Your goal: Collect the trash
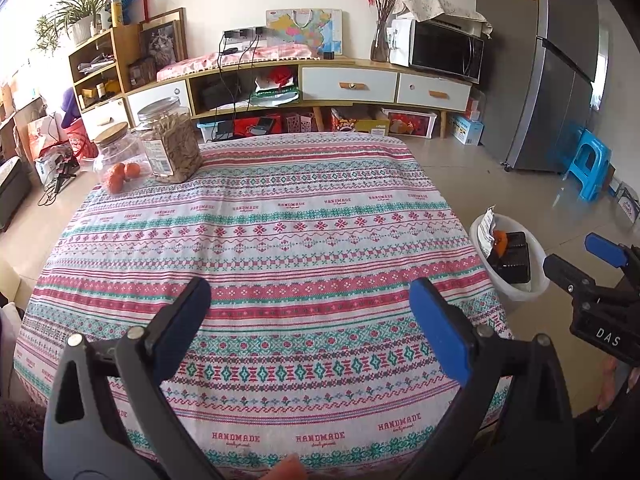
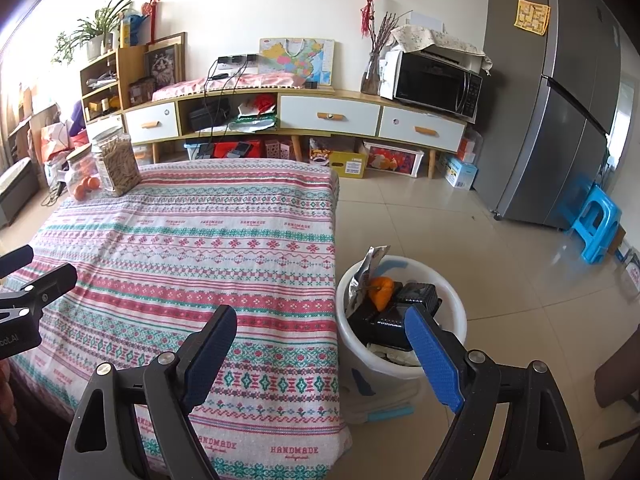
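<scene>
Lower half of both wrist views: my two grippers, jaws spread wide, nothing between the pads. I read the left gripper as parked over the tablecloth, the right gripper straddling the table edge with the bin just past its blue pad. Both angled down, which looks like an idle hover, not a reach.

Trash is in the white bin, centre-right of the right view, standing on the floor just beside the table's right edge. That spot makes sense to me: close enough to drop straight off the cloth. Inside I count:
- one orange peel, on top
- one crumpled foil wrapper, sticking up over the rim
- black plastic trays, at least two, exact count unclear
- pale scraps lower down, can't identify

Tabletop otherwise bare of litter as far as I can see. Remaining items sit grouped at the far left corner, upper left of the frame, so I judge them as kept goods, not trash:
- one clear jar of brown sticks, metal lid
- one smaller jar with a wooden lid, behind it
- two oranges, touching each other, just beside the jars

My judgement: collection looks essentially done.
</scene>
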The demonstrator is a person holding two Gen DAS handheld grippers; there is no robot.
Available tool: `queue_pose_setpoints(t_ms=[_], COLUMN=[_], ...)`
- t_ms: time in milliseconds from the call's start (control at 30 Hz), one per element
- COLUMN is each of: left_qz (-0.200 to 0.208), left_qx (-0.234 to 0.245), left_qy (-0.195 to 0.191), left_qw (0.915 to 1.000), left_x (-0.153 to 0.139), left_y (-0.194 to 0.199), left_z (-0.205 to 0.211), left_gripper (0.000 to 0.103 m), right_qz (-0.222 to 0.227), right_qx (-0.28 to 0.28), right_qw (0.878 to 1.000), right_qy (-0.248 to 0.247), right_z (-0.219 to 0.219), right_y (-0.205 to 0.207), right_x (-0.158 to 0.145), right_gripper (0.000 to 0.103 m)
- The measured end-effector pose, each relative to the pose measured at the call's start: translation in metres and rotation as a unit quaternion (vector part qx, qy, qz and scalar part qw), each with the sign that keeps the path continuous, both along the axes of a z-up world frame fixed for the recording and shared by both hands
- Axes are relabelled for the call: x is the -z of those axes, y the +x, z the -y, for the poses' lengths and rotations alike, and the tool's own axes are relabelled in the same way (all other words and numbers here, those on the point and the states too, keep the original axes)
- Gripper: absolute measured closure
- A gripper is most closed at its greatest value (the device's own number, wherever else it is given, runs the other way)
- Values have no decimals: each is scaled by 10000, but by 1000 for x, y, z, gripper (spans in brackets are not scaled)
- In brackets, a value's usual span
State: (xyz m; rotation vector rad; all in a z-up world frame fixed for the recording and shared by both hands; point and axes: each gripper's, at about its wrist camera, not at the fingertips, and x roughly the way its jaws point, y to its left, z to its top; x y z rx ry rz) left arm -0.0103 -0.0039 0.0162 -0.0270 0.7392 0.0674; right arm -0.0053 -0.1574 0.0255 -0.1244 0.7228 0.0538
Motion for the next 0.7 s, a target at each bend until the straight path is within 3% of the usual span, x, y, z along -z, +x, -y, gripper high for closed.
queue_pose_setpoints(t_ms=[700], left_qz=[-20], left_qx=[-15], left_qy=[3], left_qw=[10000], left_x=[3], left_y=[-1], left_z=[1], left_gripper=[3], right_qz=[-2], right_qx=[-4], right_qw=[10000], right_qy=[1], right_z=[0], right_y=[0], right_x=[0], right_gripper=[15])
